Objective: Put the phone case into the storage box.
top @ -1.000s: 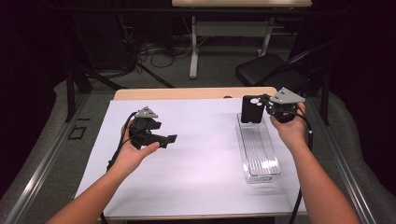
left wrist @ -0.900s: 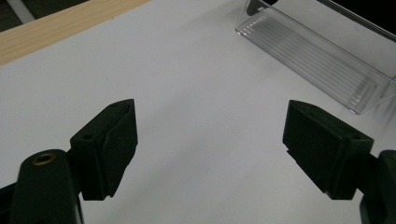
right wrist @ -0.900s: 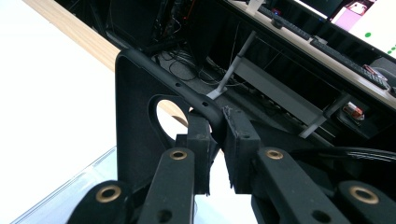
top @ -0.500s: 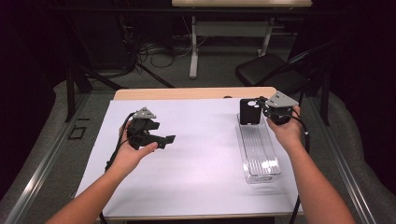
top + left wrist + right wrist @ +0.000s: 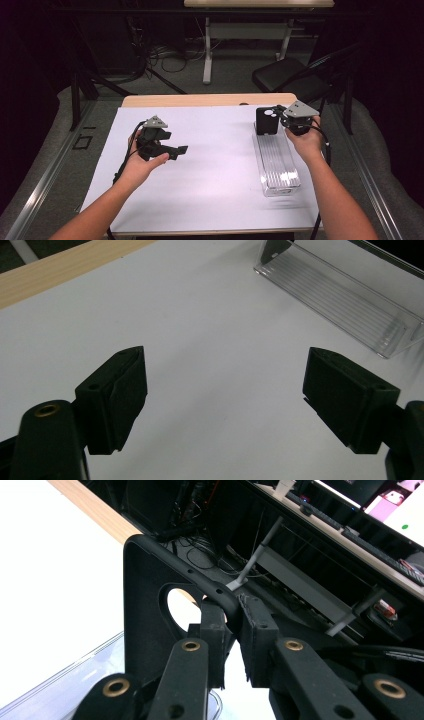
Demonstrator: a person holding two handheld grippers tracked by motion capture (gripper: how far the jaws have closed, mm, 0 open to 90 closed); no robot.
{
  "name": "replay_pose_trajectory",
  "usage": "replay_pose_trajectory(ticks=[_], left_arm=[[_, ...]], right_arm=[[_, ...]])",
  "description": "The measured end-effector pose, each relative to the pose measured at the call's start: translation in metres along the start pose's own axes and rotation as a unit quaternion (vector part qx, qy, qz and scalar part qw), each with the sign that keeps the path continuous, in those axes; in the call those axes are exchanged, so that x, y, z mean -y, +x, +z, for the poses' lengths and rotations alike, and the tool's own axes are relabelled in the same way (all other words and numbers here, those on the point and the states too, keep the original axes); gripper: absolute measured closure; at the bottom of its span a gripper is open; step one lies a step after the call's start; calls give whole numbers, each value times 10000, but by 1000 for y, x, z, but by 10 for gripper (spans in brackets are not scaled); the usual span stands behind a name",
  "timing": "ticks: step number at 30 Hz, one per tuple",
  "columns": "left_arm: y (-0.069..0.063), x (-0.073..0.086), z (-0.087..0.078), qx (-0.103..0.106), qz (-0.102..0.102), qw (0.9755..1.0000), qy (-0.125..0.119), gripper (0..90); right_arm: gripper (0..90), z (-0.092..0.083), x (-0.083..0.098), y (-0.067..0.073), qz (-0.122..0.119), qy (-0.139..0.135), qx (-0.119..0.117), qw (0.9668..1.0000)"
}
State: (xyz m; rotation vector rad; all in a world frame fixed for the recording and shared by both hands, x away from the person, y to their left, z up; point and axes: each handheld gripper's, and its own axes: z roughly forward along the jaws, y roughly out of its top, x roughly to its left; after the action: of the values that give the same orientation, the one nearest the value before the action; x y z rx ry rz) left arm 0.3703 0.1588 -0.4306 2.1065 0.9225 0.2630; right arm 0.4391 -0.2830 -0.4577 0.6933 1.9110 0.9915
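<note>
A black phone case (image 5: 266, 121) with a round camera hole stands upright at the far end of a clear ribbed plastic tray (image 5: 277, 162). My right gripper (image 5: 278, 115) is shut on the case's upper right edge. In the right gripper view the pads pinch the rim of the case (image 5: 150, 610) at the right gripper (image 5: 231, 615). My left gripper (image 5: 178, 151) hovers over the white sheet at the left, open, with nothing between its fingers. From the left gripper (image 5: 225, 390) the clear tray (image 5: 345, 295) lies far off at the upper right.
A white sheet (image 5: 215, 175) covers the table, with a wooden strip (image 5: 200, 100) along its far edge. Behind the table stand a black folding chair (image 5: 285, 77), desk legs and cables on the floor. Cables trail from both grippers.
My right gripper, with the case in it, has shifted slightly left and toward me. The left gripper has stayed where it was.
</note>
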Motion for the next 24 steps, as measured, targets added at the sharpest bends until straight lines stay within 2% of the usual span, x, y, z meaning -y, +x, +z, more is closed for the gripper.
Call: replay_pose_trajectory(ticks=[3, 8, 13, 19, 24], left_arm=[[0, 0, 0, 0, 7, 10000, 5, 185], [0, 0, 1, -2, 11, 10000, 28, 185], [0, 0, 3, 4, 31, 10000, 66, 185], [-1, -1, 5, 16, 0, 10000, 76, 185], [-1, -2, 5, 13, 49, 9999, 114, 185]], right_arm=[[815, 0, 0, -1, -174, 14, -32, 9998], [809, 3, 1, -3, -249, 15, 7, 9997], [804, 5, 5, -9, -148, 27, -12, 9999], [796, 5, 8, -13, -147, 42, -3, 9999], [788, 7, 14, -19, 82, 96, 45, 9999]])
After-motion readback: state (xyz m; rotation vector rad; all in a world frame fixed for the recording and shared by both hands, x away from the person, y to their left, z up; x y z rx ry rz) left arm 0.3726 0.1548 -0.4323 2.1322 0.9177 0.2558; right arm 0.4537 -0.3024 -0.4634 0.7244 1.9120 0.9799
